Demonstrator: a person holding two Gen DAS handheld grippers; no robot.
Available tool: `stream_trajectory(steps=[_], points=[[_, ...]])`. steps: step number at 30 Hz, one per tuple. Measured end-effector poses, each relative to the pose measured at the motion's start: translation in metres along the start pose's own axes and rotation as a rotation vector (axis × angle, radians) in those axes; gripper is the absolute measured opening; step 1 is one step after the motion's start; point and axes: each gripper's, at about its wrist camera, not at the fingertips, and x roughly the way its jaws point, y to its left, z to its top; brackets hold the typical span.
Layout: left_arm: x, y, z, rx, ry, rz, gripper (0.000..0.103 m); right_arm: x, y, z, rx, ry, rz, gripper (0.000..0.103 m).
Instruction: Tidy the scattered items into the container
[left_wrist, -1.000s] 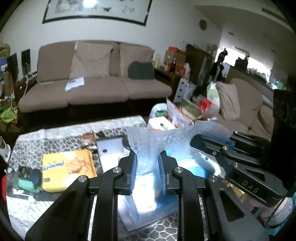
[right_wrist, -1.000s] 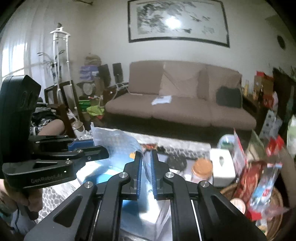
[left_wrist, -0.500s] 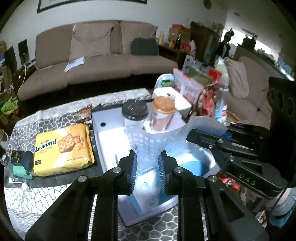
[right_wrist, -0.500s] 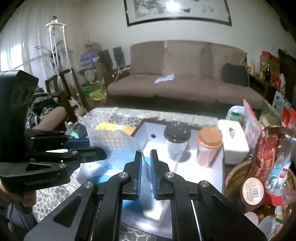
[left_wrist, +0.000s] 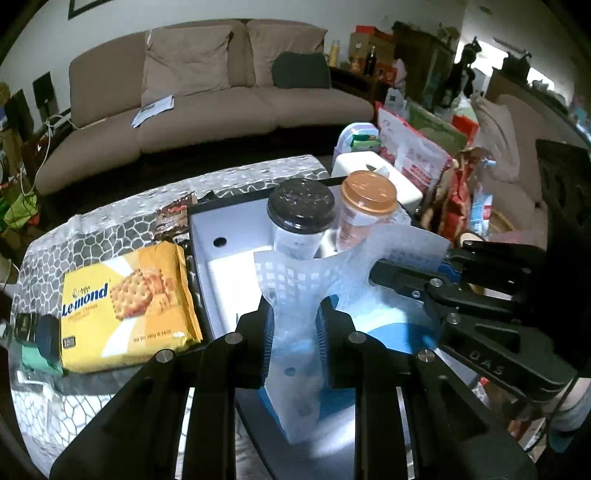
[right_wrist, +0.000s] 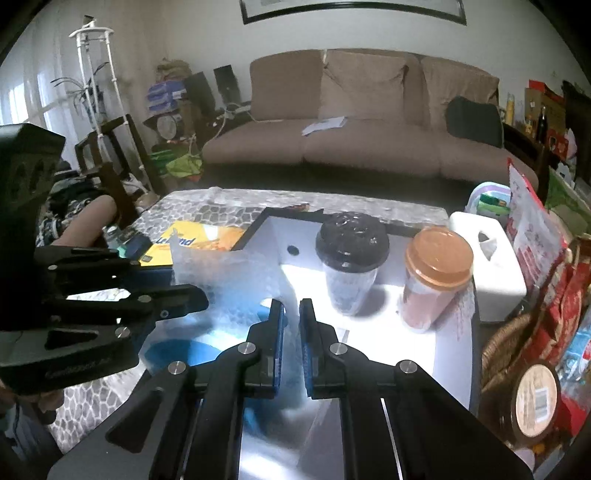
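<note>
Both grippers hold one translucent white-and-blue plastic pack (left_wrist: 295, 354) over the near end of a white box with a black rim (left_wrist: 221, 258). My left gripper (left_wrist: 293, 325) is shut on the pack's left edge. My right gripper (right_wrist: 291, 317) is shut on its right edge (right_wrist: 229, 291) and also shows in the left wrist view (left_wrist: 406, 277). A black-lidded cup (left_wrist: 301, 210) and an orange-lidded cup (left_wrist: 367, 199) stand inside the box at its far end. A yellow Lemond cracker pack (left_wrist: 125, 302) lies on the table left of the box.
A white tissue box (right_wrist: 487, 266) stands right of the box. A wicker basket of snack bags (right_wrist: 535, 332) sits further right. Small dark items (left_wrist: 37, 332) lie at the table's left edge. A brown sofa (left_wrist: 207, 96) stands behind the table.
Both grippers have tilted down and lowered the pack toward the white box. The cups and the box floor have come into view behind the pack.
</note>
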Motion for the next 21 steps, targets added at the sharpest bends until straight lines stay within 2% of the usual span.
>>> stream_trajectory(steps=[9, 21], points=[[0.044, 0.000, 0.022, 0.068, 0.068, 0.081, 0.020, 0.042, -0.013, 0.015, -0.001, 0.089, -0.012, 0.007], [0.086, 0.009, 0.042, 0.082, 0.149, 0.142, 0.020, 0.086, -0.034, 0.034, 0.045, 0.186, 0.010, 0.008]])
